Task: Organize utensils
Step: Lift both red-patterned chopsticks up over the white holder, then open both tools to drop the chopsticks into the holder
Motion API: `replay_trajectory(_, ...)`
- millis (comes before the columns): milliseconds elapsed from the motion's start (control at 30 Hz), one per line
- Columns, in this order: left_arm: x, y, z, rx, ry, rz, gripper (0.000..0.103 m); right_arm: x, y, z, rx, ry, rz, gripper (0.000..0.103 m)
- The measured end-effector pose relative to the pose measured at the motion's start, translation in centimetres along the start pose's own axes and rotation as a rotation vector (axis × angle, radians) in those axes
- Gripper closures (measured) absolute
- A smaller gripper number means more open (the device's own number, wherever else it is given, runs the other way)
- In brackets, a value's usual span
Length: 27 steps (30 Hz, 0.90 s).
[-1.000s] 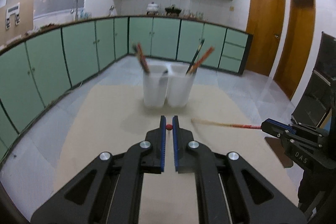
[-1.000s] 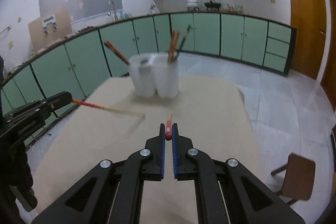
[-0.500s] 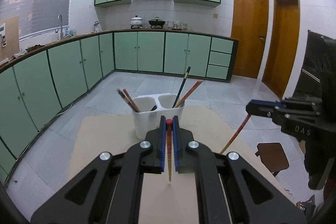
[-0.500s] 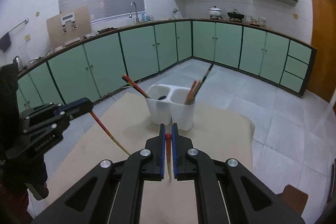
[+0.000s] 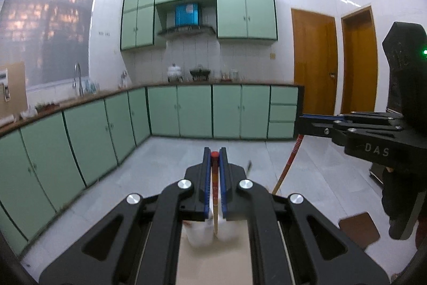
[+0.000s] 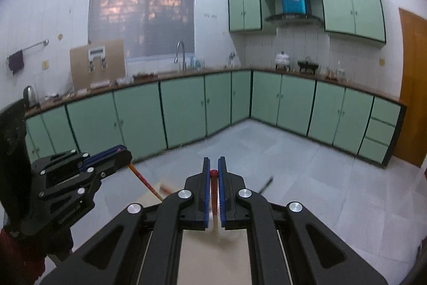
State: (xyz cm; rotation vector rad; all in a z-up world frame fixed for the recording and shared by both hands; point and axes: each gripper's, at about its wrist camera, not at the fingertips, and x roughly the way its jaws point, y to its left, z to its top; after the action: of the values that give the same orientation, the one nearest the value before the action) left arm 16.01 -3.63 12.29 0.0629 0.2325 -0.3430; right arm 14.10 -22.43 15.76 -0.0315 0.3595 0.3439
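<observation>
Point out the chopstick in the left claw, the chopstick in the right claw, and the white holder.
red-topped wooden chopstick point(image 5: 215, 194), left wrist view, shaft
second red-topped chopstick point(image 6: 213, 188), right wrist view, upper shaft
white plastic utensil holder point(image 5: 200, 234), left wrist view, wall

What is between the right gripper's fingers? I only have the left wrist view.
Observer: The right gripper is shut on a red-capped chopstick that hangs straight down.
Operator: Does that camera see my left gripper?
Observer: Yes, the left gripper shows at its left, holding the left chopstick slanted down toward the table.
Operator: Anything below the red-capped one?
Observer: Only a sliver of white, likely the holder; too hidden to tell the compartment.
</observation>
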Motion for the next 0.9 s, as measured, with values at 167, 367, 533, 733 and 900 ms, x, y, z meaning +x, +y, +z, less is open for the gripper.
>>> replay_trajectory(167,3.7,0.2,1.4,0.013,-0.023,0.029,0.098,2.7,-0.8,2.0,-0.003,-0.048,-0.028,0.097)
replay_trajectory(367,9.1,0.6,-0.7,-0.001,0.029,0.039,0.098,8.4,-2.3,0.7,0.013,-0.011,-0.062,0.097)
replay_trajectory(533,12.2,1.3,-3.6,0.002,0.096,0.049,0.098,12.1,-4.2,-1.7,0.051,0.032,-0.069,0.097)
replay_trajectory(733,14.3,2.6,-6.0,-0.001,0.155,0.051,0.098,15.1,-5.8,-4.5,0.085,0.092,-0.082,0.097)
replay_trajectory(900,15.5,3.5,-7.4,-0.013,0.196,0.062,0.096,16.3,-6.0,-6.5,0.087,0.14,-0.085,0.097)
